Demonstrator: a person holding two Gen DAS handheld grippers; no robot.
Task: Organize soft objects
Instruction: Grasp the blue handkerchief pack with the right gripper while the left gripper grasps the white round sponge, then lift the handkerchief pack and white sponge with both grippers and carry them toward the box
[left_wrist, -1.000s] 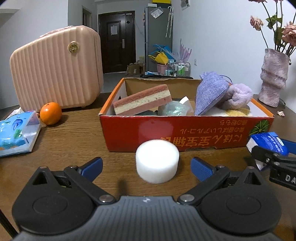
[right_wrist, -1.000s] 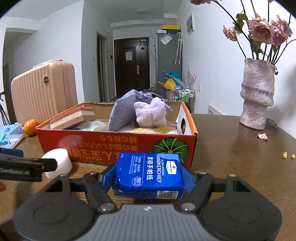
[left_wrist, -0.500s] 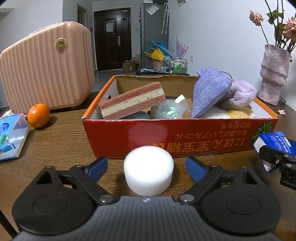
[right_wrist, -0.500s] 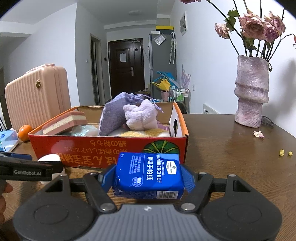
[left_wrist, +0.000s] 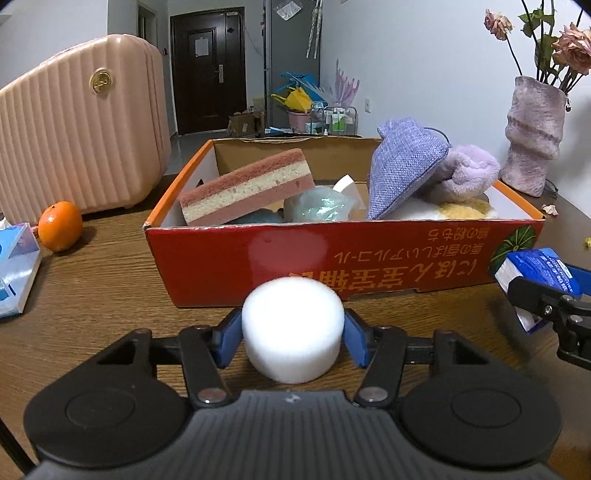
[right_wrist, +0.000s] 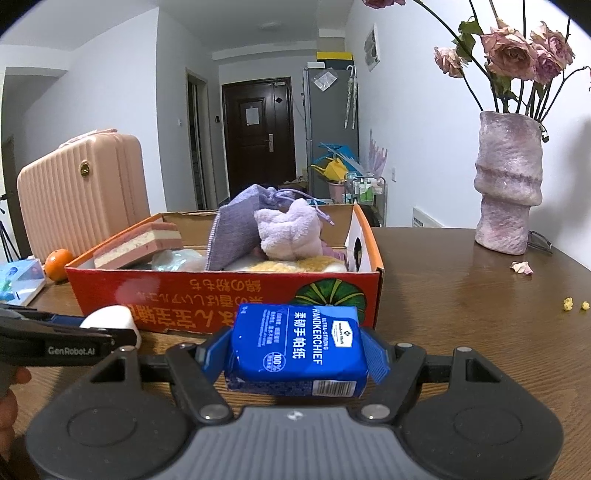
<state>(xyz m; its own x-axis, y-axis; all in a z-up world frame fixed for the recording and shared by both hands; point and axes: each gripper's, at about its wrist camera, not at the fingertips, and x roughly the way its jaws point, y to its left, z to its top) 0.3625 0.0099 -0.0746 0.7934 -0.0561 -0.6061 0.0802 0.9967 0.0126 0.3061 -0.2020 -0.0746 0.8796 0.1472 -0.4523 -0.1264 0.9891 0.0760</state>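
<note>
A white foam cylinder (left_wrist: 291, 332) stands on the wooden table just in front of the red cardboard box (left_wrist: 332, 258). My left gripper (left_wrist: 291, 321) is closing on it, and its blue pads touch both sides of the foam. My right gripper (right_wrist: 299, 343) is shut on a blue handkerchief pack (right_wrist: 299, 338), held right of the foam near the box's front corner. Inside the box lie a pink layered sponge (left_wrist: 247, 188), a purple fabric pouch (left_wrist: 406, 166), a lilac plush (left_wrist: 465, 173), a pale green bag (left_wrist: 317, 206) and something yellow (left_wrist: 465, 210).
A pink ribbed suitcase (left_wrist: 74, 129) stands at the back left, with an orange (left_wrist: 60, 226) and a blue-and-white tissue pack (left_wrist: 14, 266) in front of it. A purple vase (right_wrist: 506, 184) of dried roses sits at the right; a petal (right_wrist: 521, 266) and crumbs (right_wrist: 576, 304) lie nearby.
The left gripper's fingers have swung in from wide apart until they touch the foam cylinder. The right gripper keeps its hold on the blue pack and has barely shifted.
</note>
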